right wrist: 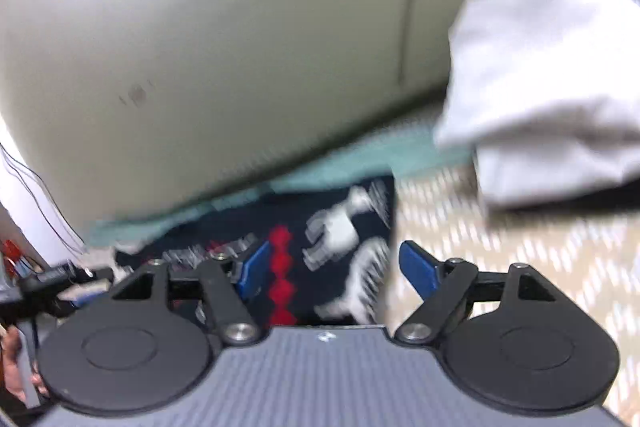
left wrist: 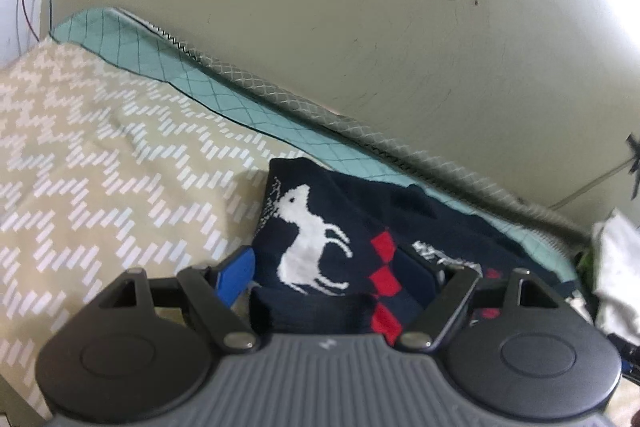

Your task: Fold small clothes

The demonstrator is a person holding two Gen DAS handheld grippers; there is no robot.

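A navy knit garment [left wrist: 320, 235] with white deer and a red diamond stripe lies on the patterned bed cover [left wrist: 88, 155]. My left gripper [left wrist: 344, 279] is open, its jaws spread wide with the garment's lower edge between them; only the left blue pad [left wrist: 236, 277] shows, the right one is hidden by cloth. In the blurred right wrist view the same garment [right wrist: 328, 247] lies ahead. My right gripper [right wrist: 336, 269] is open, its blue pads [right wrist: 418, 269] straddling the garment's right edge, just above it.
A teal quilted blanket [left wrist: 224, 95] runs along the cream wall [left wrist: 320, 7]. A white cloth pile [right wrist: 548, 87] sits at the right on the bed, also showing in the left wrist view [left wrist: 616, 259]. Cables and clutter lie at the left edge [right wrist: 48, 275].
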